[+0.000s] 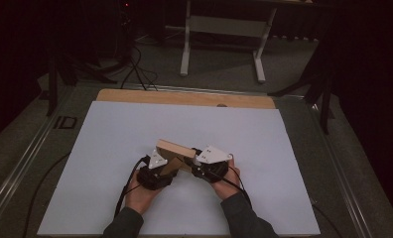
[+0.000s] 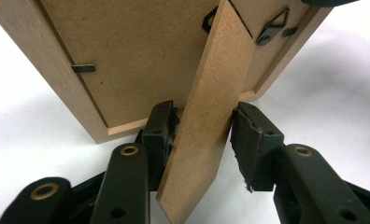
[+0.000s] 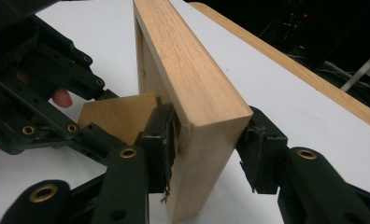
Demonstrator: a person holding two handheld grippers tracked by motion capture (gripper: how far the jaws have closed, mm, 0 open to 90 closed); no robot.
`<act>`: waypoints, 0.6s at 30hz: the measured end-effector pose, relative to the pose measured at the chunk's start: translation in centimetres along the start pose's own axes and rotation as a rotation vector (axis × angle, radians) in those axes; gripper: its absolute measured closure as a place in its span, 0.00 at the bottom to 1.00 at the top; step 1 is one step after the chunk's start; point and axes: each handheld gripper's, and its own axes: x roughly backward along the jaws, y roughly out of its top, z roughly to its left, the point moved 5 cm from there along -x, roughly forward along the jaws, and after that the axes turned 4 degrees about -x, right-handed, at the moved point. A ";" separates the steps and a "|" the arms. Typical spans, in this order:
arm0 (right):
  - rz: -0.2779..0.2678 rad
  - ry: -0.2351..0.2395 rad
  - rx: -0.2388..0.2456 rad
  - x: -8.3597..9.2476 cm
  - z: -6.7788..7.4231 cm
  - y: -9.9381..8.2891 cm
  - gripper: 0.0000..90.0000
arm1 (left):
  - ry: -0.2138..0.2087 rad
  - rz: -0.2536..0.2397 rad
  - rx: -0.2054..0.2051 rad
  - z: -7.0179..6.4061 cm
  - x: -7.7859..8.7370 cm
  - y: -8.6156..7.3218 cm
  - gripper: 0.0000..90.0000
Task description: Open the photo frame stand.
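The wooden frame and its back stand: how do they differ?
The wooden frame is thick, with visible grain; the back stand is a thin, smooth board. The right gripper clamps the wooden frame; the back stand sits between the left gripper's jaws. Both are light brown.

A white rectangular sheet [image 1: 135, 134] is laid over a light wooden tabletop [image 1: 184, 97], whose bare strip is seen along the far edge. Beyond it, a grey carpeted floor [image 1: 219, 69] is dimly lit, and a white metal table frame [image 1: 222, 29] stands on it. Black cables [image 1: 137, 69] are trailed across the floor at the far left, and the surrounding room is left in darkness.
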 end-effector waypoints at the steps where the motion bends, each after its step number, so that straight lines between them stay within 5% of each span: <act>1: 0.003 0.002 0.000 0.0 0.0 -0.1 0.65 | -0.009 0.001 0.005 0.0 0.0 0.0 0.65; 10: 0.002 0.025 0.002 0.3 0.2 -0.4 0.65 | -0.133 0.026 0.060 0.2 0.4 -0.2 0.57; 18: -0.019 0.071 -0.061 0.6 0.4 -0.5 0.64 | -0.141 0.024 0.065 0.4 1.2 -0.4 0.57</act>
